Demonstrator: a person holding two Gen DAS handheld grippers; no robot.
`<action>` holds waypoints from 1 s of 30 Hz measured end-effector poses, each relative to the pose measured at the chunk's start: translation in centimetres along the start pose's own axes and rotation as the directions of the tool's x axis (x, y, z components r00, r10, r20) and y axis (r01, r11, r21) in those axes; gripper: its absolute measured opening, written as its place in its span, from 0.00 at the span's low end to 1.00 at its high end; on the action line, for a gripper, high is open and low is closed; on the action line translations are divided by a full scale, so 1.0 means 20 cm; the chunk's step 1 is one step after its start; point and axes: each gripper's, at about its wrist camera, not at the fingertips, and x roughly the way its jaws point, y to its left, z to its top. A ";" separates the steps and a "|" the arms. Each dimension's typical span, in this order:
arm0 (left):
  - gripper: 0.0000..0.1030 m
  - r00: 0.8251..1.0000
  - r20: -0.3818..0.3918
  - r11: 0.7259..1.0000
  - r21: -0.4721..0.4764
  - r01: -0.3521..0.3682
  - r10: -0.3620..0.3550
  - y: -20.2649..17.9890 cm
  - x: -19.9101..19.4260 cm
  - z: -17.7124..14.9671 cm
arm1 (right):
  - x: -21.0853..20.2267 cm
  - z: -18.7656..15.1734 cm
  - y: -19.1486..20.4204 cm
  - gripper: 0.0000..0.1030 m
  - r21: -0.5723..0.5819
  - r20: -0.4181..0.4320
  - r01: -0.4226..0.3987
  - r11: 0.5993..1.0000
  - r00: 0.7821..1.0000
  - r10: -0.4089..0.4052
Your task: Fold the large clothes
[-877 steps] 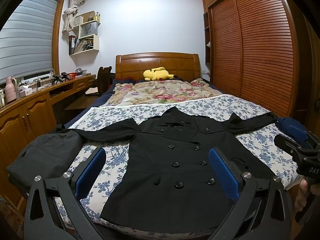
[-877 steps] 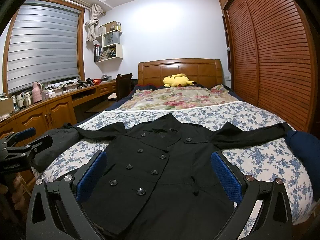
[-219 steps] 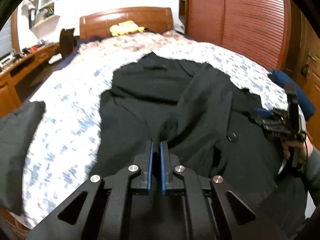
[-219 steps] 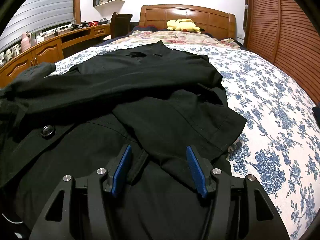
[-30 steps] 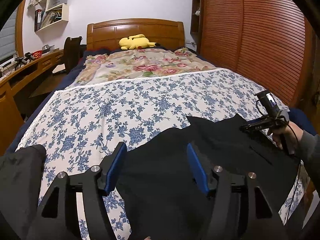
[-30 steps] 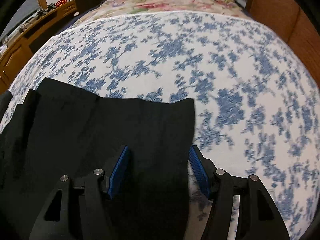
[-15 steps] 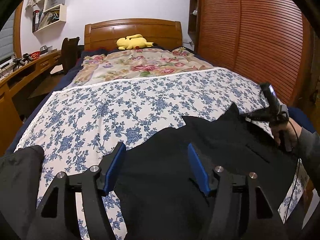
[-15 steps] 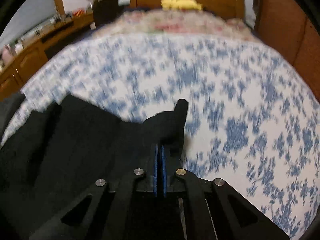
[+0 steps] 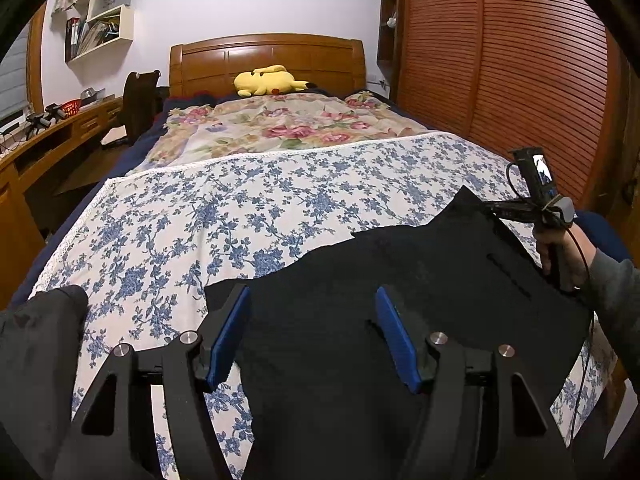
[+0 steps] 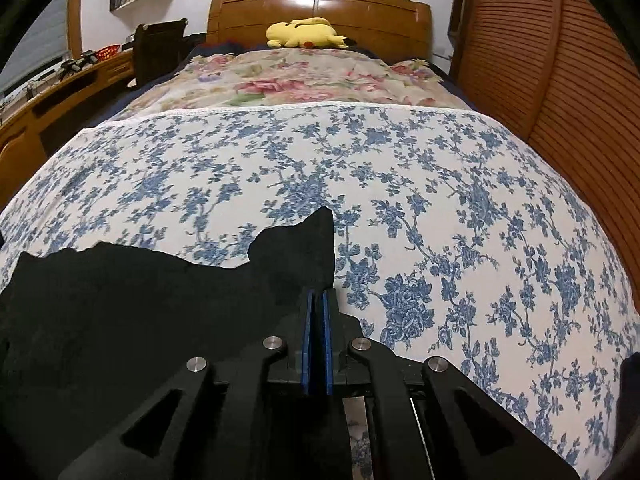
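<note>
We are holding the folded black cloth coat (image 9: 400, 280) by its far right corner, near the foot of the blue-flowered white bedspread (image 9: 224, 208).

Its long axis is running nine to three; the right gripper (image 10: 316, 312) is pinching that corner at twelve, while the left gripper (image 9: 312, 336) is hovering spread over cloth, clasping nothing.

Bed (image 9: 168, 216) under my grippers: blue-floral sheet, black coat (image 9: 400, 280) folded flat at lower frame. Rose-print quilt (image 9: 280, 128) upper centre; yellow plush (image 9: 268, 80) at headboard. Dark garment (image 9: 36, 344) lower left.
</note>
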 end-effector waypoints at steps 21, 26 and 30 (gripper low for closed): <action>0.63 0.995 0.000 0.992 0.082 0.100 -0.101 -0.34 -0.17 -0.16 | -0.80 -0.71 0.13 0.56 -0.126 -0.060 -0.203 0.971 0.979 0.197; 0.63 0.995 -0.014 0.992 0.077 0.103 -0.102 -0.40 -0.18 -0.24 | -0.87 -0.80 0.11 0.56 -0.136 -0.047 -0.180 0.974 0.983 0.175; 0.63 0.997 -0.024 0.993 0.081 0.081 -0.079 -0.44 -0.19 -0.29 | -0.87 -0.86 0.09 0.56 -0.105 -0.069 -0.161 0.981 0.986 0.154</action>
